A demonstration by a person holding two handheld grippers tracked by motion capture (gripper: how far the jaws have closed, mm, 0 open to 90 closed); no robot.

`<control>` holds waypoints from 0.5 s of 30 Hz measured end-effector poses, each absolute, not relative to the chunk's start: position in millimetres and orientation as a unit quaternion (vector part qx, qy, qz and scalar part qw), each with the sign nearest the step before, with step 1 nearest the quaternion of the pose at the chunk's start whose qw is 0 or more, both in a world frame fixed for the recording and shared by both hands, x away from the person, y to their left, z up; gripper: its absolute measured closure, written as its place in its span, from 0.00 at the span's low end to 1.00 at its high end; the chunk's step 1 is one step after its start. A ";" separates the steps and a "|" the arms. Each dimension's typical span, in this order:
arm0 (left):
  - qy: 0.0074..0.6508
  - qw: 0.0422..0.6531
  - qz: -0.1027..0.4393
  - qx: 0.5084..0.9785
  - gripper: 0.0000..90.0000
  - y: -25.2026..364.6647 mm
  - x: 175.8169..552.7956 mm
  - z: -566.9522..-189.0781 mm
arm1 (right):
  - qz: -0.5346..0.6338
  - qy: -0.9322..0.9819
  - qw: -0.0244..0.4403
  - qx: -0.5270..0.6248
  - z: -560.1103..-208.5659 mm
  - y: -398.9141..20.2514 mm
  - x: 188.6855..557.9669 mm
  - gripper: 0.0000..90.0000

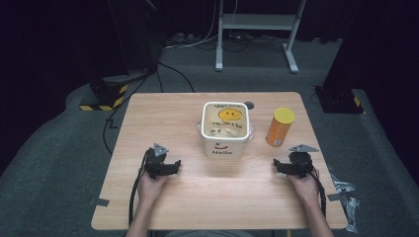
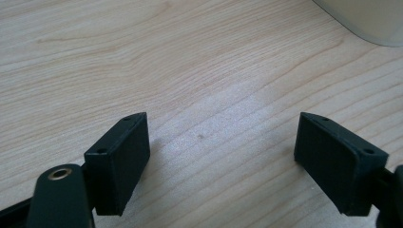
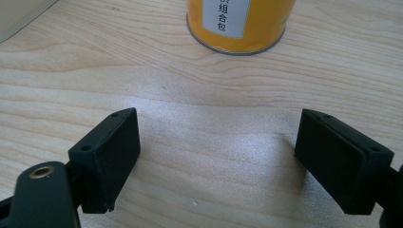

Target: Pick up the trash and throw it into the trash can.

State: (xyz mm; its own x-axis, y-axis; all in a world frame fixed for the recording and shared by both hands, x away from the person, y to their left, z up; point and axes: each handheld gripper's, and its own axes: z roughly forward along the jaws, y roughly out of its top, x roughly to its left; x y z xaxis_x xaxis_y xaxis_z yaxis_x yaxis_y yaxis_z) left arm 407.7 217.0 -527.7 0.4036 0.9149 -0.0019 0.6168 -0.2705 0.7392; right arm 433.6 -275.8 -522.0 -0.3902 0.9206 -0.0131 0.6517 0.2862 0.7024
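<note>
Orange and tall, the can [image 1: 279, 127] stands straight up on the wooden table [image 1: 163, 113], its long side pointing at the ceiling and its yellow lid on top. It sits just ahead of the right gripper's [image 1: 285, 167] fingers, a little apart from them. In the right gripper view the can's [image 3: 236, 23] round bottom rests flat on the wood beyond the two black fingers [image 3: 107, 156], with a white label of printed signs facing them.

Both fingers of the right gripper [image 3: 216, 161] are spread wide with only bare wood between them. The left gripper [image 1: 170, 167] has its fingers [image 2: 119, 161] spread wide too, holding nothing, and its tips point toward the middle of the table. In the left gripper view [image 2: 221, 161], the corner of a pale box [image 2: 366, 19] shows far ahead of the fingers.

That white box [image 1: 225, 129] stands between the two grippers, farther out than their fingertips, with the can just beside it. It has a yellow smiley face on top and the word "Hello" on its front.

Light wood with soft lines covers the tabletop. Grey carpet [image 1: 59, 148] lies all around, black cables [image 1: 168, 69] run across it, and a white metal stand [image 1: 257, 22] waits at the back of the dark room.
</note>
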 end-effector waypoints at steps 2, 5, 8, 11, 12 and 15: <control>0.500 0.337 0.219 0.767 0.22 217.0 407.7 -527.3 | 0.310 0.771 0.215 0.513 -522.1 -275.5 433.5 0.15; 0.500 0.339 0.220 0.766 0.22 217.0 407.8 -527.7 | 0.307 0.768 0.210 0.521 -521.4 -277.2 433.1 0.13; 0.500 0.339 0.220 0.766 0.22 217.0 407.8 -527.7 | 0.303 0.765 0.223 0.523 -519.5 -279.7 432.7 0.13; 0.500 0.339 0.220 0.766 0.22 217.0 407.8 -527.7 | 0.320 0.757 0.221 0.525 -515.1 -280.9 430.8 0.13; 0.501 0.339 0.220 0.766 0.22 217.0 407.8 -527.7 | 0.322 0.757 0.214 0.527 -512.3 -281.2 430.0 0.13; 0.501 0.339 0.220 0.766 0.22 217.0 407.8 -527.7 | 0.334 0.756 0.220 0.518 -506.2 -282.2 431.7 0.13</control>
State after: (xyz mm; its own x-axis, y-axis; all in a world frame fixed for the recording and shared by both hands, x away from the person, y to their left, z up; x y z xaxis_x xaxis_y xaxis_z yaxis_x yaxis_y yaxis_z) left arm 407.8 217.0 -527.7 0.4023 0.9155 -0.0030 0.6173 -0.2688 0.7394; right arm 431.7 -282.2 -506.2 -0.3662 0.9304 0.0148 0.6368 0.2390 0.7331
